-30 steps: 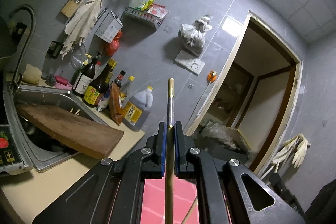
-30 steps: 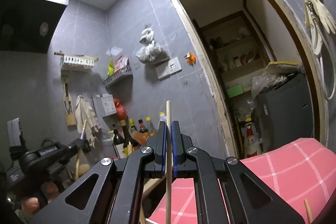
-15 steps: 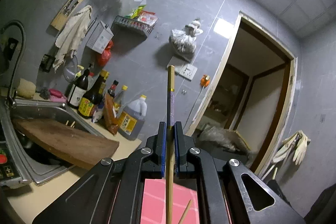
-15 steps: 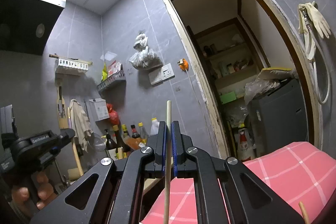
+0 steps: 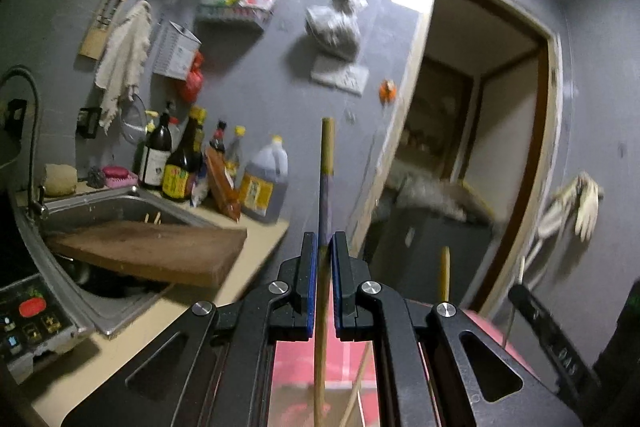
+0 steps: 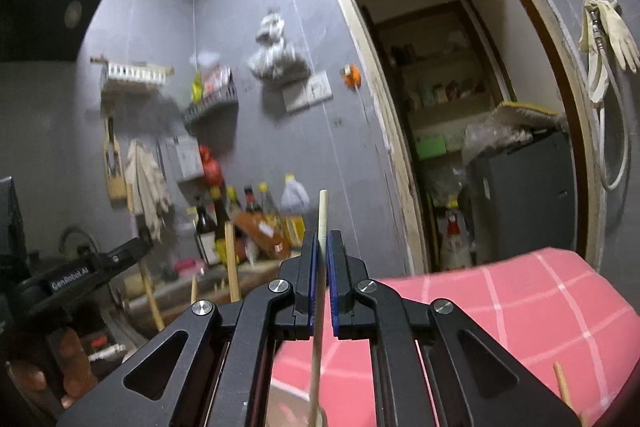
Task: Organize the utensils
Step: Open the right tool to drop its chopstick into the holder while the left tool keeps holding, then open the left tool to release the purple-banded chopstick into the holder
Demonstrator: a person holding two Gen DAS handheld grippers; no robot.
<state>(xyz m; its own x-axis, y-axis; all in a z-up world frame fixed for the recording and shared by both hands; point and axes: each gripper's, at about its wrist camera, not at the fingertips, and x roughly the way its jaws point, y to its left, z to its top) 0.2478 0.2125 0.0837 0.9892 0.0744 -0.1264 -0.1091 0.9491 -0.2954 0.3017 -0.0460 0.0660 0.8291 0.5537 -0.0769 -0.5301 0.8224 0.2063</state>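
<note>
Each gripper clamped on one chopstick, held upright

The left gripper [image 5: 324,247] pinched a purple-banded chopstick [image 5: 327,163]; the right gripper [image 6: 322,247] pinched a pale chopstick [image 6: 322,215]. Below both lay a pink checked cloth [image 6: 500,311]; to the left were a sink [image 5: 100,211], a wooden board [image 5: 160,251] and bottles [image 5: 180,163].

Grey tiled walls [image 5: 280,75] surrounded a wood-framed doorway [image 6: 384,131]; a steel sink [image 5: 100,211] sat in the beige counter [image 5: 168,323].
</note>
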